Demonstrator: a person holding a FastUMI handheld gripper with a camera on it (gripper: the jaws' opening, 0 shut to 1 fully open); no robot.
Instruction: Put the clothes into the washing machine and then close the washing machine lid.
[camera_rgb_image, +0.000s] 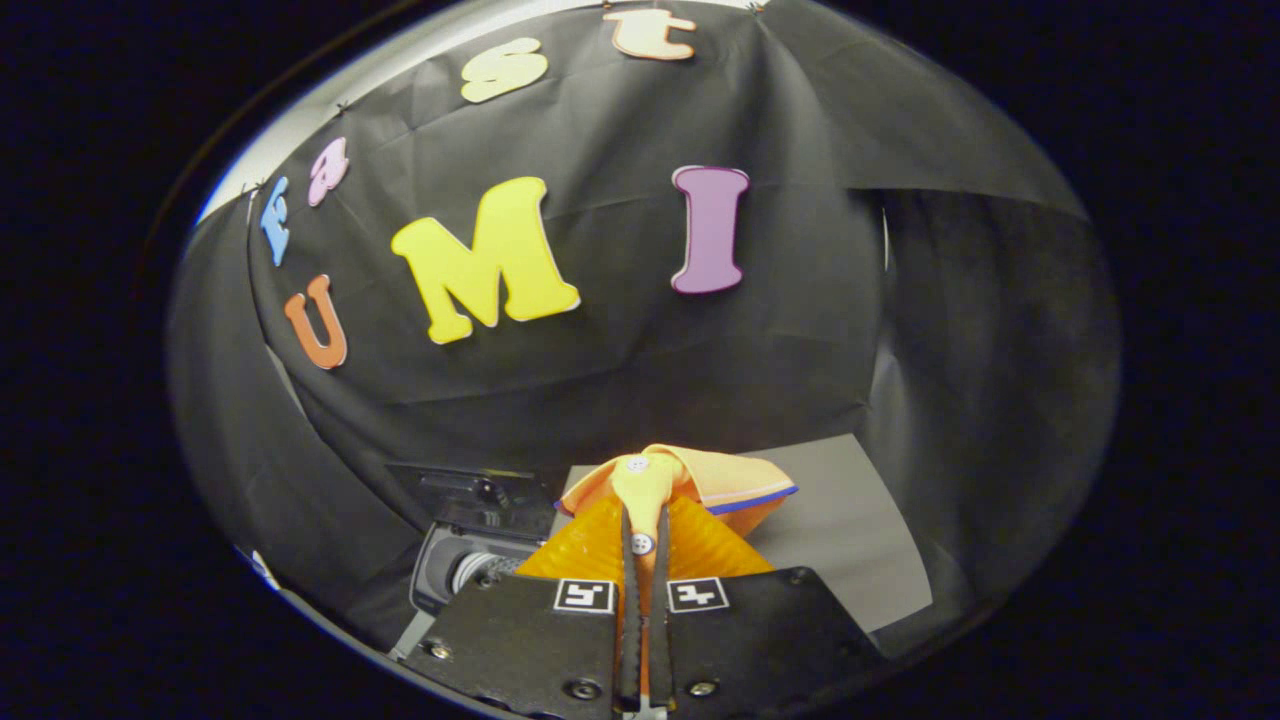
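Pinching an orange garment (700, 478) between them, the fingers (632, 560) stand nearly closed at the bottom centre of the frame, with only a thin band of yellow cloth and a white button showing in the slit. Both serrated edges press on that fold, so the grip looks firm. The rest of the garment bunches up just beyond the fingertips, a collar-like flap with a blue edge drooping to the right, a ribbed orange part spreading out against the finger bases. It hangs clear of the grey counter (860, 530), which shows at lower right behind it.

The washer (470, 560) sits at lower left, just beside the left finger: a dark body with its lid (470, 495) raised and a pale round opening below it. The lid is likely up so the cloth can go straight in. Judging by this, the garment is lifted and in transit, and needs carrying left and down over the opening before release; the lid is yet to be shut.
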